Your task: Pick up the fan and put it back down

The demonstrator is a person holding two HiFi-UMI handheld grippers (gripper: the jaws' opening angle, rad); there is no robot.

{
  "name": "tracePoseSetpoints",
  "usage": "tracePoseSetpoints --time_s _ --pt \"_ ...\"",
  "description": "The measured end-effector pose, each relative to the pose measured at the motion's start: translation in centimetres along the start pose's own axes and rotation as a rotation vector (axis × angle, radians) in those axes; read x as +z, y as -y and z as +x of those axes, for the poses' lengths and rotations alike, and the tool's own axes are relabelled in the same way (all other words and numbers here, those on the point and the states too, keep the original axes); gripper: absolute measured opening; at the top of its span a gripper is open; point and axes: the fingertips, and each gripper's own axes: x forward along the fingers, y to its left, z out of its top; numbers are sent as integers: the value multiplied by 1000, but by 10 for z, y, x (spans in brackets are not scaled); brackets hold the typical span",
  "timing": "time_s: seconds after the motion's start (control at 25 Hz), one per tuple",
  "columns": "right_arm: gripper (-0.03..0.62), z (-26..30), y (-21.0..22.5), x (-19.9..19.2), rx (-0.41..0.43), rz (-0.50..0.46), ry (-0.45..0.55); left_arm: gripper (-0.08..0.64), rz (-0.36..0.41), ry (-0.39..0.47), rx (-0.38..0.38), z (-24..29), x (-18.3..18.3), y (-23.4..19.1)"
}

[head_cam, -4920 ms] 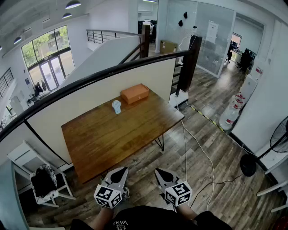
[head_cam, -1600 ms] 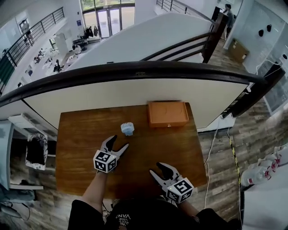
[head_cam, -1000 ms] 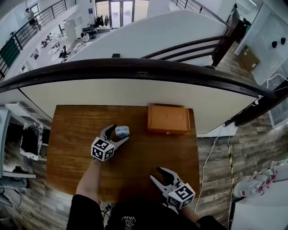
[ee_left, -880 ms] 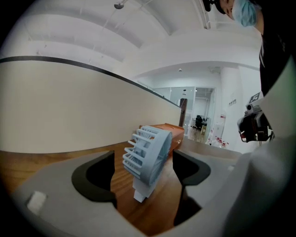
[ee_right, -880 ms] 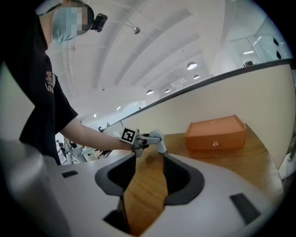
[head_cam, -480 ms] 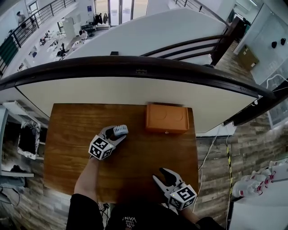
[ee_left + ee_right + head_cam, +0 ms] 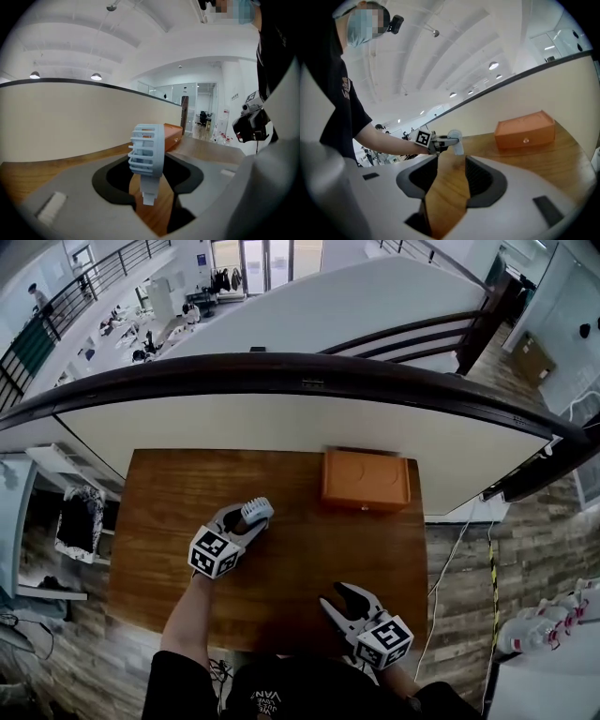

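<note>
Setting: I am looking down on a brown wooden table [image 7: 309, 559] that stands against a cream panel [image 7: 281, 423] topped by a dark handrail [image 7: 281, 371]. Beyond the rail is an open hall on a lower level.
Fan: I see the small pale blue fan [image 7: 256, 511] over the far left-middle part of the table. It sits between the tips of the left hand-held gripper [image 7: 248, 517].
Fan, close up: in the left gripper view its ribbed round head stands close to upright, edge-on to me. Its short stem points down into the gap, with wood showing below. I cannot tell whether the foot is off the table.
Left hand-held gripper: its jaws have just been closing, and the dark pads now sit against both sides of the fan's head, clamped on it.
Orange box: I see a closed orange box [image 7: 366, 480] at the back of the table against the panel. It is to the right of the fan and apart from it.
Right hand-held gripper: I see the right hand-held gripper [image 7: 349, 601] over the near right edge of the table, well apart from the fan. Its jaws are apart, with only bare wood between them.
</note>
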Motion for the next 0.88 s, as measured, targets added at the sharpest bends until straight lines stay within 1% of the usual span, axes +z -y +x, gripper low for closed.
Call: tracePoseSetpoints --time_s 0.16,0.36,0.56,0.72,0.88 --pt "153 24 -22 1 38 -23 -25 194 8 40 0 -33 11 -10" --pt "153 65 -62 4 54 -52 -16 193 36 85 -13 -87 27 -37" --pt "153 110 -115 8 71 -37 2 193 92 94 -22 -140 43 -81" --pt "153 151 -156 6 96 -33 3 193 116 103 -11 -177 46 -122" --pt "153 190 -181 5 93 -41 13 193 142 114 -13 -200 45 -162"
